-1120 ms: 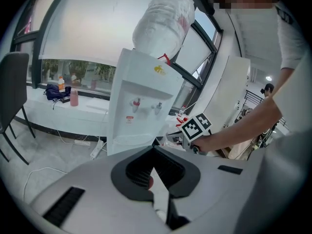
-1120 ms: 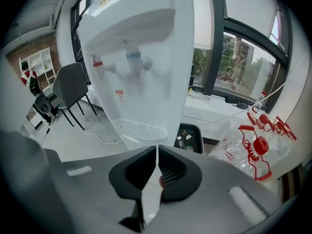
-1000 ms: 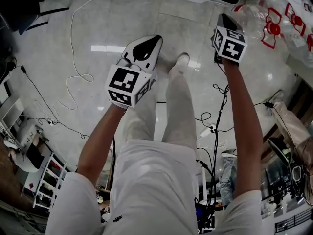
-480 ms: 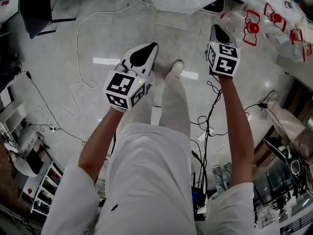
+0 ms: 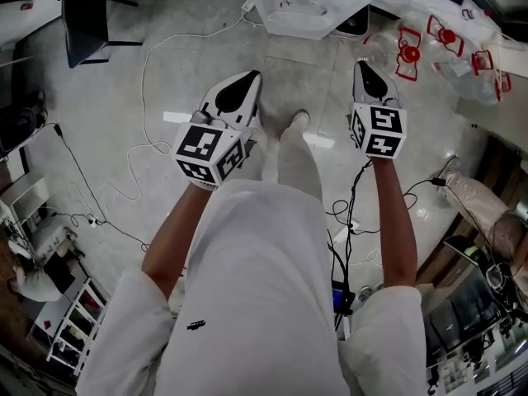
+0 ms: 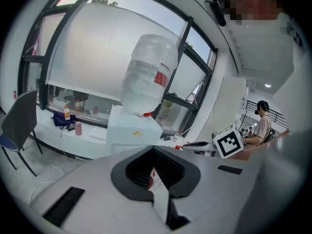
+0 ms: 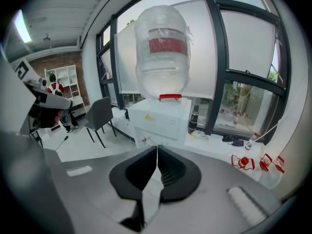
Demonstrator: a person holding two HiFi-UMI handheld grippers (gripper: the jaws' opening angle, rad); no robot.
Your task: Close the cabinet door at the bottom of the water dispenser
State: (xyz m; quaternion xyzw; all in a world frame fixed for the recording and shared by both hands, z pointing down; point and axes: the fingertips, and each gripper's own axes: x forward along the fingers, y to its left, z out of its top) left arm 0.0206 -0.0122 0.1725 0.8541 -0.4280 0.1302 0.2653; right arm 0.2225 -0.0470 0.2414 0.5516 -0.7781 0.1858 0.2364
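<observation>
Nearest to us, our white shirt (image 5: 256,287) fills the lower middle of the head view. It covers far more of our legs than it did a second ago. Only one shoe (image 5: 299,122) shows past it, smaller than before.

Both forearms reach up the frame from the shirt. The left gripper (image 5: 250,77) sits left of centre and the right gripper (image 5: 360,64) right of centre, both pointing toward the top edge. Each is clenched on nothing: in each gripper's own view the dark pads meet in a thin line. Compared with the earlier frames, both have come up away from the floor. The floor now looks farther off, and the white cable (image 5: 147,89) looping at the left looks smaller.

Beyond the tips, the dispenser (image 5: 309,7) sits at top centre. We now see most of its white top, where a second ago only an edge showed. Neither gripper touches it.

In the right gripper view the dispenser stands straight ahead with the bottle (image 7: 163,52) upended on it. Its lower front is hidden behind the jaws, so we cannot tell how the door stands.

Farther off, the chair (image 5: 87,15) shows more fully in the upper left. The red-handled jugs (image 5: 408,54) at the upper right have slid leftward in the frame.
</observation>
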